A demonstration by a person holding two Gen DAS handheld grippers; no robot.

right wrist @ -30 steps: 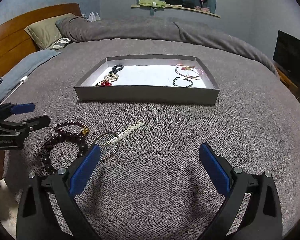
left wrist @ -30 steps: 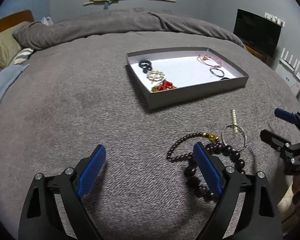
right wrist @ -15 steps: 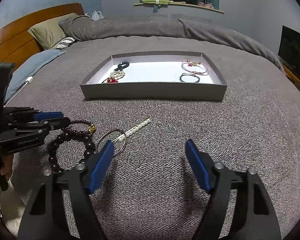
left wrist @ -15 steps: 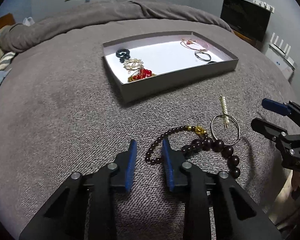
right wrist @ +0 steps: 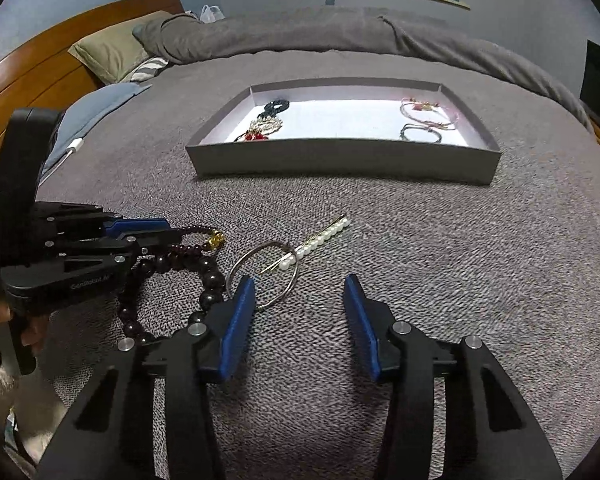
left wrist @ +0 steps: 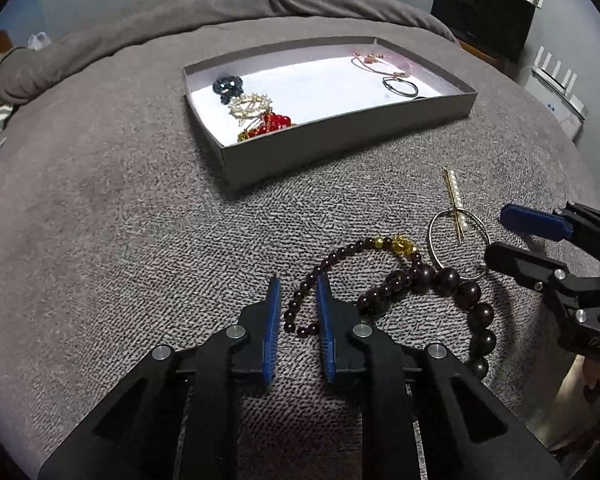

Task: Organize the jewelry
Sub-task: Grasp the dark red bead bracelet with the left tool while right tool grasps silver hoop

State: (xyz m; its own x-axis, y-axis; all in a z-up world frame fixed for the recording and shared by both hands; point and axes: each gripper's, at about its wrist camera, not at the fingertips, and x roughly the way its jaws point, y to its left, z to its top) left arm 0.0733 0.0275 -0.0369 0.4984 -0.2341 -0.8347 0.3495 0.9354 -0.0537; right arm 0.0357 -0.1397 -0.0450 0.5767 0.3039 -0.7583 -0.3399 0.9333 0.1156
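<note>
A small-bead dark red bracelet point(left wrist: 342, 252) with a gold charm lies on the grey bedspread, also in the right wrist view point(right wrist: 198, 236). My left gripper point(left wrist: 296, 286) is nearly closed with a narrow gap, its tips around the bracelet's near end. A large dark-bead bracelet point(left wrist: 458, 286), a silver ring point(left wrist: 456, 240) and a pearl hairpin point(left wrist: 454, 196) lie to its right. My right gripper point(right wrist: 300, 288) is open, its left finger beside the ring point(right wrist: 264, 276). A grey tray point(left wrist: 340, 142) holds several jewelry pieces.
The tray also shows in the right wrist view point(right wrist: 340, 160), beyond the pearl hairpin point(right wrist: 320, 240). Pillows point(right wrist: 116, 52) and a wooden headboard point(right wrist: 36, 64) stand at the left. A rolled duvet point(right wrist: 340, 36) lies at the back. A dark monitor point(left wrist: 484, 12) stands off the bed at the right.
My left gripper has narrowed from wide open and moved forward onto the small-bead bracelet. My right gripper has narrowed somewhat and moved closer to the silver ring.
</note>
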